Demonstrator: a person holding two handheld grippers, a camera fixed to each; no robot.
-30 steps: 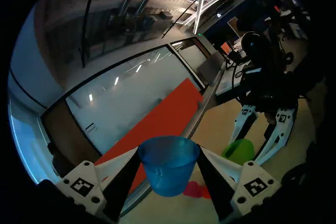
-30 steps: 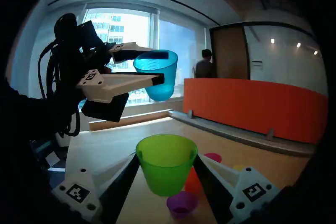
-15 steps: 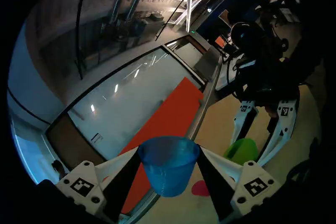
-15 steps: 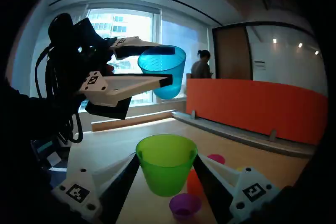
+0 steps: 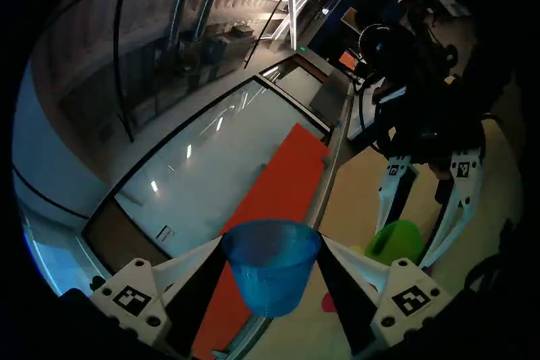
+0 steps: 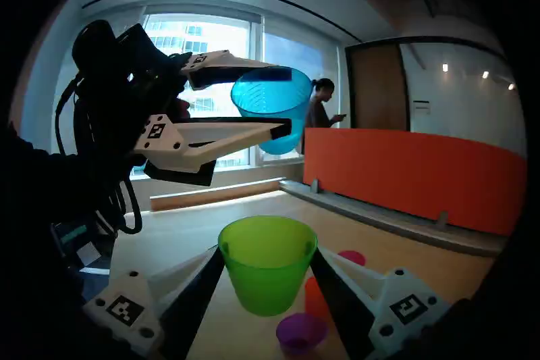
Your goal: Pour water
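My left gripper (image 5: 271, 272) is shut on a blue cup (image 5: 271, 272), held up in the air and tipped. In the right gripper view that blue cup (image 6: 271, 105) hangs above and left of centre, its mouth turned toward the camera, clamped in the left gripper (image 6: 278, 102). My right gripper (image 6: 268, 265) is shut on a green cup (image 6: 268, 265), upright and low over the table. The left gripper view shows the green cup (image 5: 395, 242) at lower right between the right gripper's white fingers (image 5: 459, 215). No water is visible.
A wooden table (image 6: 169, 238) lies below, carrying a purple cup (image 6: 300, 333), an orange cup (image 6: 312, 297) and a pink one (image 6: 351, 256). An orange partition (image 6: 418, 174) runs along the table's far side. A person (image 6: 318, 107) stands by the window behind it.
The blue cup and left gripper have moved up and toward the green cup, tilting further. The green cup has stayed in place in the right gripper.
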